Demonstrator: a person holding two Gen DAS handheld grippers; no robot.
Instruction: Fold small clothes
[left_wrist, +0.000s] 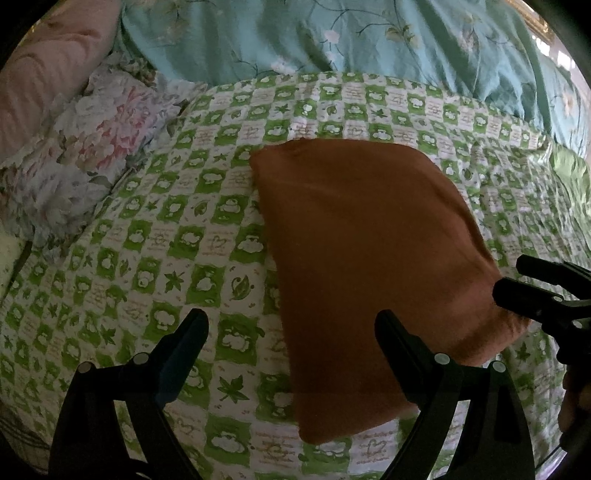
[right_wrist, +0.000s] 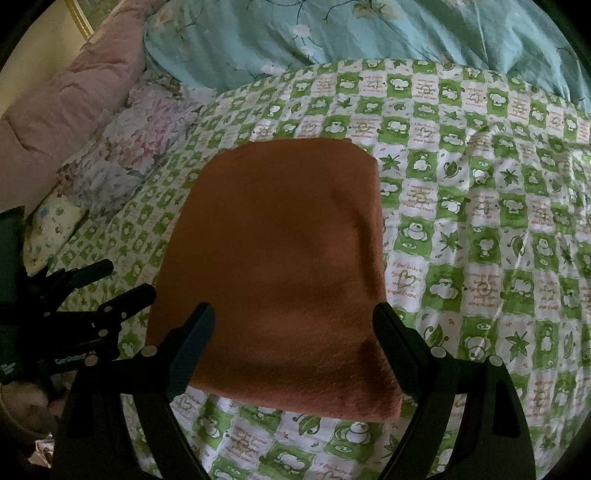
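**Inspector A:** Status of the task item?

**Inspector B:** One orange-brown garment (right_wrist: 273, 266) lies flat on the green-and-white checked quilt (right_wrist: 480, 229), near the middle of the bed. It presents as a neat rectangular packet with straight edges and squared corners. In my judgement it is already folded at least once; no sleeves or loose flaps show.

**Inspector A:** Tools?

**Inspector B:** The right gripper (right_wrist: 293, 325) hovers over the near edge of the garment, its jaws spread wide and holding nothing. The left gripper (left_wrist: 291, 332) is likewise spread apart and empty, placed at the garment's near left corner, one finger over the quilt and the other over the cloth. Whether either finger touches the fabric, I cannot tell.

**Inspector A:** Work remaining?

**Inspector B:** Possibly one more fold, or a release and retreat; I judge this piece close to finished. No other unfolded small clothes are in view.

**Inspector A:** Containers?

**Inspector B:** None seen: no basket, box or drawer. At the far side lie a teal floral duvet (right_wrist: 369, 37), a floral pillow (left_wrist: 92, 147) far left, and a pink cushion (right_wrist: 66, 107) beyond it.
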